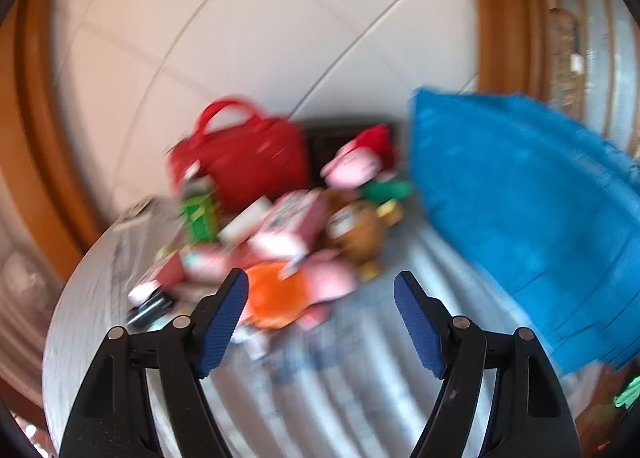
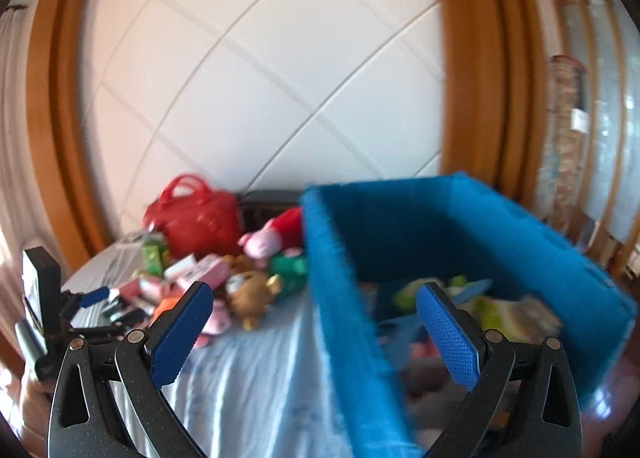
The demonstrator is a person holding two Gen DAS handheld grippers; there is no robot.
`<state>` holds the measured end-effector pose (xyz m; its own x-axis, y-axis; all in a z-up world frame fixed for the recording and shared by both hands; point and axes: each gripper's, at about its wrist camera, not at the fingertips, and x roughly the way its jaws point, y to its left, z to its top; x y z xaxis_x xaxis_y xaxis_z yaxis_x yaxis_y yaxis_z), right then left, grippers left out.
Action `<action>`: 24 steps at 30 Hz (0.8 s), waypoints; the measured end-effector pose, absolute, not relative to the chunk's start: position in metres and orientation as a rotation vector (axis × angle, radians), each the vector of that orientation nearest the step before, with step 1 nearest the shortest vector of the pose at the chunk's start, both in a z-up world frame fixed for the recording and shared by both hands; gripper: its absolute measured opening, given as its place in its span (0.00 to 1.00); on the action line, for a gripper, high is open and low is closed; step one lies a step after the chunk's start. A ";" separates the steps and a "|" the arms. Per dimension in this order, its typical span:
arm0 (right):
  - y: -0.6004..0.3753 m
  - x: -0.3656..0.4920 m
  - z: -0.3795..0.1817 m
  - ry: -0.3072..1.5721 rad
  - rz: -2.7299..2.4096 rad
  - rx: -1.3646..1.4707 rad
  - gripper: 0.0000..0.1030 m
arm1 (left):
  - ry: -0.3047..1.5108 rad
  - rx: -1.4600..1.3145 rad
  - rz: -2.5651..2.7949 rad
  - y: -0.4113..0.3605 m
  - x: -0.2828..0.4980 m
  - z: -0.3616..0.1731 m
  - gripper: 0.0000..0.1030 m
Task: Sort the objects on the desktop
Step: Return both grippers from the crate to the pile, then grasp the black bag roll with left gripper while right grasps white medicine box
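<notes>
A blurred pile of toys and boxes lies on the pale blue cloth: a brown bear plush, an orange toy, pink boxes, a green carton and a pink-and-red plush. A blue fabric bin stands to the right and holds several items. My left gripper is open and empty just before the pile. My right gripper is open and empty over the bin's near left wall. The left gripper also shows at the left edge of the right wrist view.
A red handbag stands behind the pile, with a dark crate beside it. A white panelled wall with wooden frames rises behind the table. Small dark items lie at the pile's left.
</notes>
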<state>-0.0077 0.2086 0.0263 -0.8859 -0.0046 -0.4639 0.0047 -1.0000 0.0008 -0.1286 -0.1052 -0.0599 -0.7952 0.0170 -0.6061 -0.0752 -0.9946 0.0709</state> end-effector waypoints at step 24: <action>0.076 -0.200 -0.147 0.061 -2.758 1.458 1.00 | 0.243 -1.519 2.866 -0.381 -0.249 -0.238 0.73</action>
